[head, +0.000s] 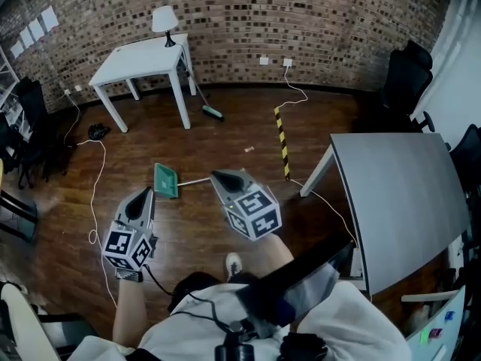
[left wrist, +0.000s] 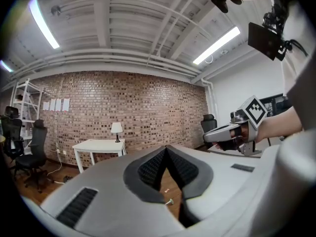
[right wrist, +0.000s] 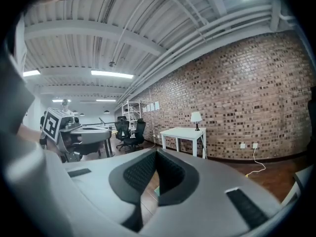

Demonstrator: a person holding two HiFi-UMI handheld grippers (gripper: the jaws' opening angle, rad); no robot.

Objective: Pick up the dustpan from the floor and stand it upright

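Dustpan [head: 166, 180]: green, lying flat on the wooden floor [head: 225, 138]; its pale handle runs toward 3 o'clock in the head view.
Left tongs [head: 141, 199]: pressed together with nothing between them, held above the floor and pointing toward 12 o'clock. The dustpan lies at about 1 o'clock from the tip.
Right tongs [head: 225, 179]: pressed together and empty. In the head view the tip covers the far end of the dustpan handle, and whether it touches cannot be told. The green pan sits at 9 o'clock from the tip.
White table [head: 143, 59]: stands by the brick wall [head: 301, 21], at 11 o'clock from the dustpan and well apart from it.
Lamp [head: 164, 21]: upright on the white table, near the wall-side edge.
Brush [head: 212, 113]: green head on the floor just beside a leg of the white table, at 1 o'clock from the dustpan.
Striped strip [head: 282, 141]: yellow and black, lying on the floor at 2 o'clock from the dustpan.
Grey table [head: 406, 201]: fills the 3 o'clock side of the head view.
Cable [head: 96, 179]: white, trailing over the floor at 9 o'clock from the dustpan.
Office chair [head: 406, 77]: black, at 2 o'clock, beyond the grey table.
Shoe [head: 234, 265]: on the floor at 6 o'clock from the right tongs.
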